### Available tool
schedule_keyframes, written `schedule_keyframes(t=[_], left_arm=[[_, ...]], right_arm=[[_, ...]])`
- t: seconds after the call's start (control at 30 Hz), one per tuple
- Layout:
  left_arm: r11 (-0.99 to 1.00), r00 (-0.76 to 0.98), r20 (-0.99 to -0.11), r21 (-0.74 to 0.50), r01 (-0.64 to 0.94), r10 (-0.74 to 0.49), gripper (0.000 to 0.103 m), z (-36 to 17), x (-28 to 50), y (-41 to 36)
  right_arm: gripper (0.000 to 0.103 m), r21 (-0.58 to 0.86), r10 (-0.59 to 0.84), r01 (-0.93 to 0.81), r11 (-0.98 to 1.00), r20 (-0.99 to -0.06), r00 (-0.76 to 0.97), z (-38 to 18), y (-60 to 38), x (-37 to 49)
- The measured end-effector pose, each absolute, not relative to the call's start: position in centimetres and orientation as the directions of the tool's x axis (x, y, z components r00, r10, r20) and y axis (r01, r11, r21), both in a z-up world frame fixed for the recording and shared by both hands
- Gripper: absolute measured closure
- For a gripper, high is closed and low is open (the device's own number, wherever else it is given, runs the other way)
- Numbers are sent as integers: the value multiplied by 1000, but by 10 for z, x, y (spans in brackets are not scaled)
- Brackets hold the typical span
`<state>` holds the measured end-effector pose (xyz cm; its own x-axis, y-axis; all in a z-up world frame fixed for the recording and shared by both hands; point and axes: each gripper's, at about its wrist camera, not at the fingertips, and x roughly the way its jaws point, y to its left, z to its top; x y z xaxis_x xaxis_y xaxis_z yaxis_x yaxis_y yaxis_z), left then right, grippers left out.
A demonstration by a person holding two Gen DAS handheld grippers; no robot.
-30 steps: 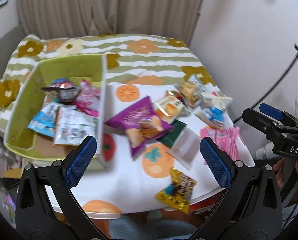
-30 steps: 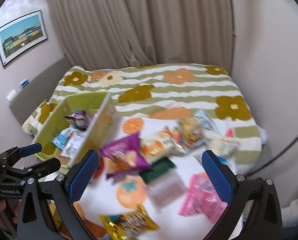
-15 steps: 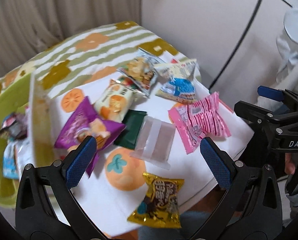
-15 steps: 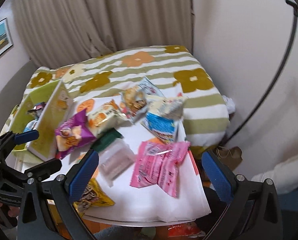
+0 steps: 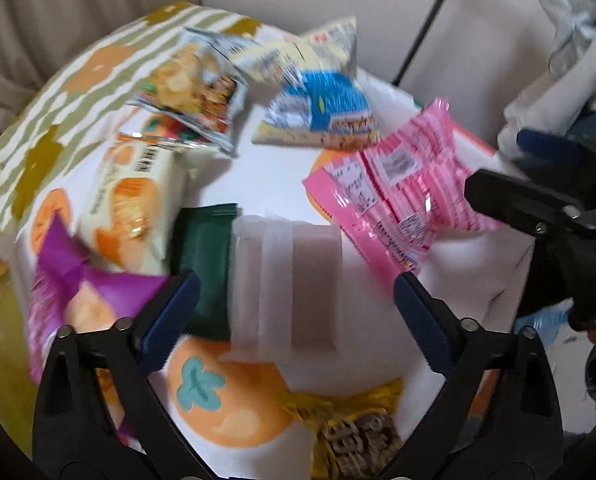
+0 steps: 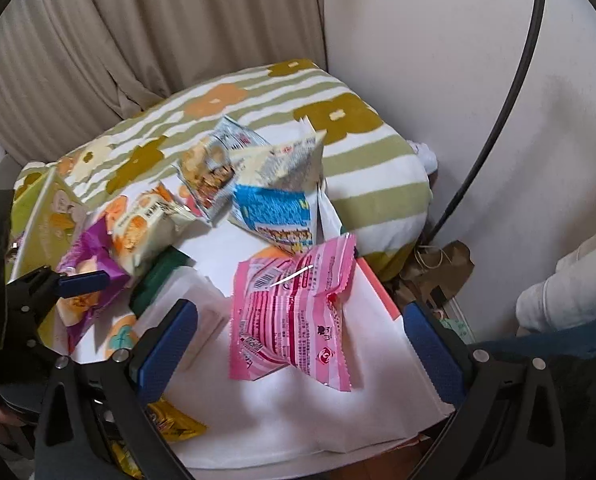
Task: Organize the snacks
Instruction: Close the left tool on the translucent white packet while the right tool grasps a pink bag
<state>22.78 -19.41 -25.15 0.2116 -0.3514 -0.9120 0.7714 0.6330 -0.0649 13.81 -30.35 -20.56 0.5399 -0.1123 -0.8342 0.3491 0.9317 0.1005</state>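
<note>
Snack packets lie scattered on a white table with orange fruit prints [image 5: 258,168]. My left gripper [image 5: 296,312] is open and empty, low over a pale translucent packet [image 5: 294,276] and a dark green one [image 5: 206,264]. My right gripper [image 6: 298,344] is open and empty, hovering over a pink packet [image 6: 294,312], which also shows in the left wrist view [image 5: 393,184]. A purple bag [image 6: 86,276], a cream-and-orange bag [image 6: 142,224], a blue-and-cream bag [image 6: 278,200] and a gold packet [image 5: 349,428] lie around. The green box [image 6: 46,216] stands at the far left.
A bed with a green striped flowered cover [image 6: 337,120] sits behind the table. A wall and a black cable [image 6: 493,120] are to the right. A brown paper bag [image 6: 441,268] lies on the floor by the table's right edge.
Both grippers swung to the right and came down closer to the table. The green box slid out of the left view. The pink and translucent packets now fill the middle.
</note>
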Motion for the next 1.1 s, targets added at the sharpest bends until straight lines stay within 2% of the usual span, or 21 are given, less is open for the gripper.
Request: schedule_keyframes(t=[0.3, 0.53, 0.67, 1.1], left_arm=[[568, 178, -935, -29, 823, -306, 15, -284, 230, -213], [580, 163, -944, -37, 814, -289, 27, -297, 236, -208], [571, 178, -939, -23, 821, -294, 42, -296, 237, -205], [592, 152, -938, -67, 803, -312, 43, -291, 243, -199]], right_arm=[[0, 85, -137, 387, 918, -849, 510, -230, -304, 149], [0, 93, -128, 393, 915, -856, 501, -240, -303, 156], [0, 84, -126, 380, 921, -860, 495, -245, -298, 160], [1, 72, -120, 361, 930, -868, 483, -262, -295, 175]])
